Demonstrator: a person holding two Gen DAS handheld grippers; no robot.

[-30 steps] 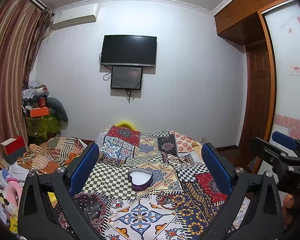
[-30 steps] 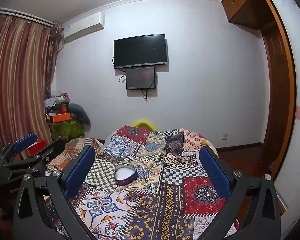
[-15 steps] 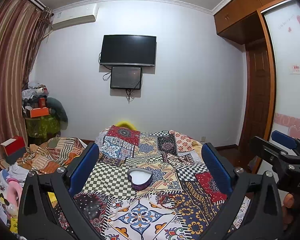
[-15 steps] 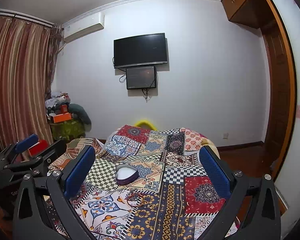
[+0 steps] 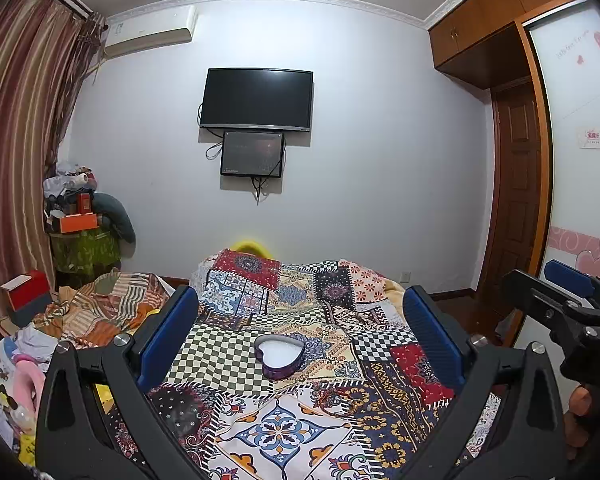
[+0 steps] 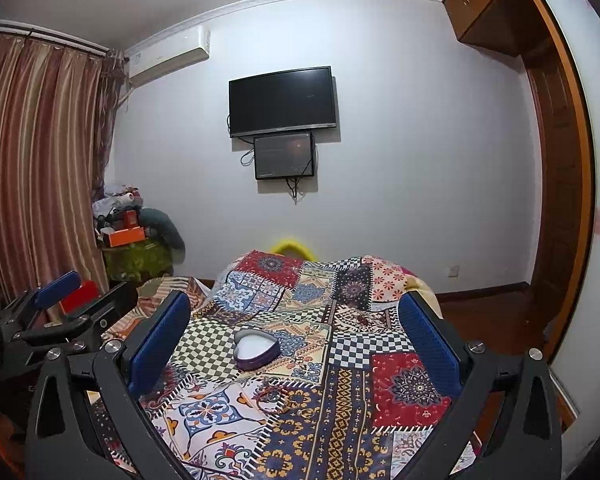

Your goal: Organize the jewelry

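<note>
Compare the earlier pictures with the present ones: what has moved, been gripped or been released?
Nothing visibly changed. Both tools, left and right, stay open and empty above the patchwork bedspread; the heart-shaped box and the bracelets lie untouched.

The patchwork bedspread point(image 5: 300, 432) is presenting a matt printed cloth surface. The heart-shaped box point(image 5: 279, 355) is showing a glossy purple wall and matt white lining. Gripper fingers point(image 6: 158, 340) are carrying ribbed blue pads on matt black plastic. The wardrobe point(image 5: 480, 20) is displaying semi-gloss wood.
</note>
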